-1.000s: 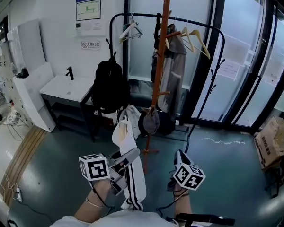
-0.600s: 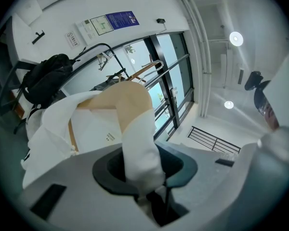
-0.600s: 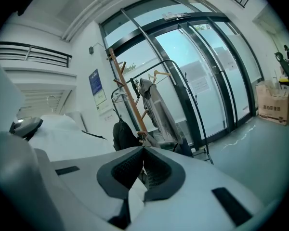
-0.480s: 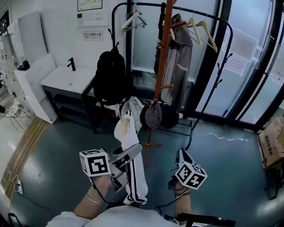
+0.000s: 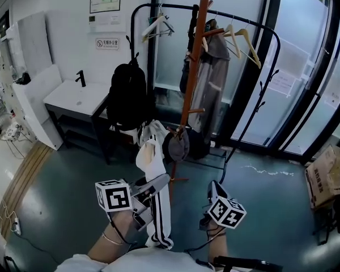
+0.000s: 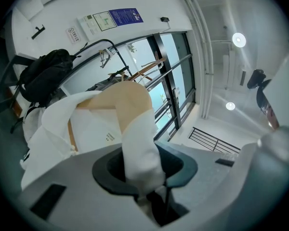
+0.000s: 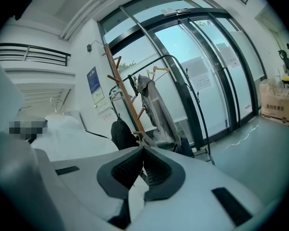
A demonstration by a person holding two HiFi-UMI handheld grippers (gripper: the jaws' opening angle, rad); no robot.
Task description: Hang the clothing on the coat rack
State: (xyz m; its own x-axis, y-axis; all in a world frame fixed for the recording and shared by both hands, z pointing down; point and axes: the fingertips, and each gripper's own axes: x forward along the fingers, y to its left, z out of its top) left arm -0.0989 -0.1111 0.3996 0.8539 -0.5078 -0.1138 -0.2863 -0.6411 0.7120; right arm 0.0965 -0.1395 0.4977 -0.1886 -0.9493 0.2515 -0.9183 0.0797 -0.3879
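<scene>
Since the earlier frame both tongs have come a little nearer to the coat rack, and the garment has come along with them. The left gripper is closed on the white garment, and a fold of it stands pressed between the jaws in the left gripper view. The cloth, with black stripes, hangs down in the lower middle of the head view. The right gripper, lower right of centre, has its jaws closed tip to tip. Behind, in the upper middle, the wooden rack stands with a grey coat. A black backpack hangs left of it, and a cardboard box is at the right edge.
</scene>
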